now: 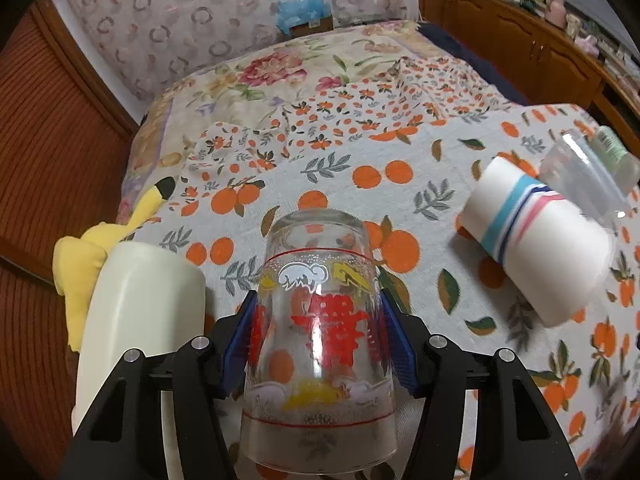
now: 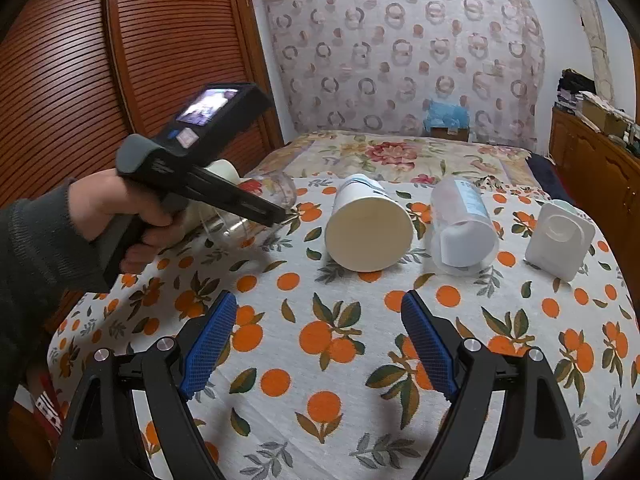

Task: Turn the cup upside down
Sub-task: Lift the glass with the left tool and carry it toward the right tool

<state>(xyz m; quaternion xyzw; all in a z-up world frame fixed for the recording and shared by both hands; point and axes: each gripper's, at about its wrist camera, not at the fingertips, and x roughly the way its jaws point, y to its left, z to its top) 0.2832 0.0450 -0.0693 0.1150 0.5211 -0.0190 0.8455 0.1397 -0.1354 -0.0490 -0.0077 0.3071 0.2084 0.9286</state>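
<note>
My left gripper [image 1: 318, 308] is shut on a clear glass cup [image 1: 318, 332] with red characters and yellow and white prints. The cup's base points away from me and its wide mouth is toward the camera. In the right wrist view the same glass [image 2: 256, 204] shows partly behind the left gripper tool [image 2: 200, 168], held tilted just above the orange-print cloth. My right gripper [image 2: 318, 316] is open and empty, hovering over the cloth at the near side.
A white cup with blue and pink stripes [image 1: 536, 248] lies on its side, also in the right wrist view [image 2: 368, 228]. A clear plastic cup [image 2: 464, 228] and a white container [image 2: 560, 240] stand to the right. A cream cup [image 1: 140, 320] and yellow plush [image 1: 104, 240] sit at the left.
</note>
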